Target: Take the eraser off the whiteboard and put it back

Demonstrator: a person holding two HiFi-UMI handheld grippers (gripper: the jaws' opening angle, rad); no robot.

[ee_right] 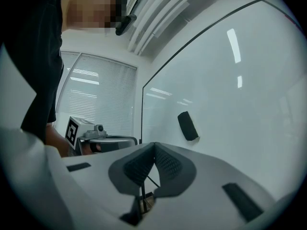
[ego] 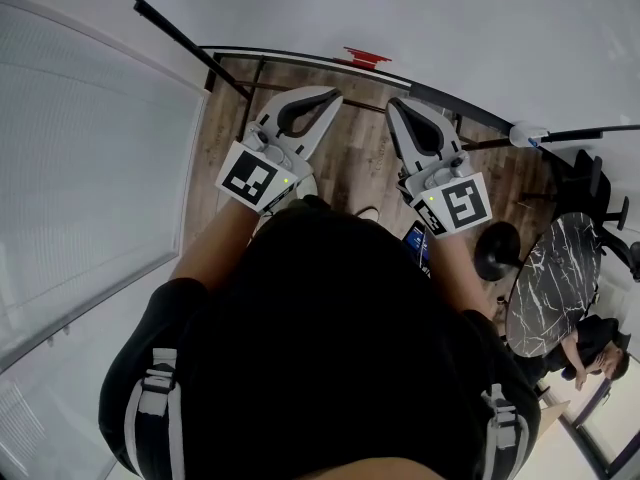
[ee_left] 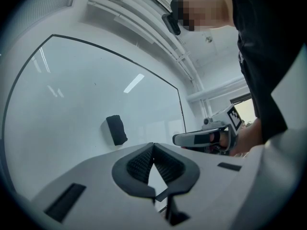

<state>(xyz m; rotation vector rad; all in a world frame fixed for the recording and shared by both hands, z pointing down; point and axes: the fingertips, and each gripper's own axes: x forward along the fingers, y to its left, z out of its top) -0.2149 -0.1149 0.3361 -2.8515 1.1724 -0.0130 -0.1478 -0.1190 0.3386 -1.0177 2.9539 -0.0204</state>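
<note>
- Black eraser [ee_left: 116, 130] is stuck on the whiteboard [ee_left: 72, 90]. It stands almost upright, tipped a little.
- Left gripper [ee_left: 153, 145] and right gripper [ee_right: 154, 144] each have their jaws pressed together, with nothing in them.
- Both point at the board, and the eraser sits ahead and higher up, apart from both.
- It looks maybe a bit nearer the right gripper, but the head view is hard to read.

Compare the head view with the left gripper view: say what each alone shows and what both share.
Head view only: the wooden floor and a marble table. Left gripper view only: the black eraser seen whole on the whiteboard; a dark shape at the head view's top edge may be it. Both: the left gripper and right gripper, side by side, jaws together, nothing held.
</note>
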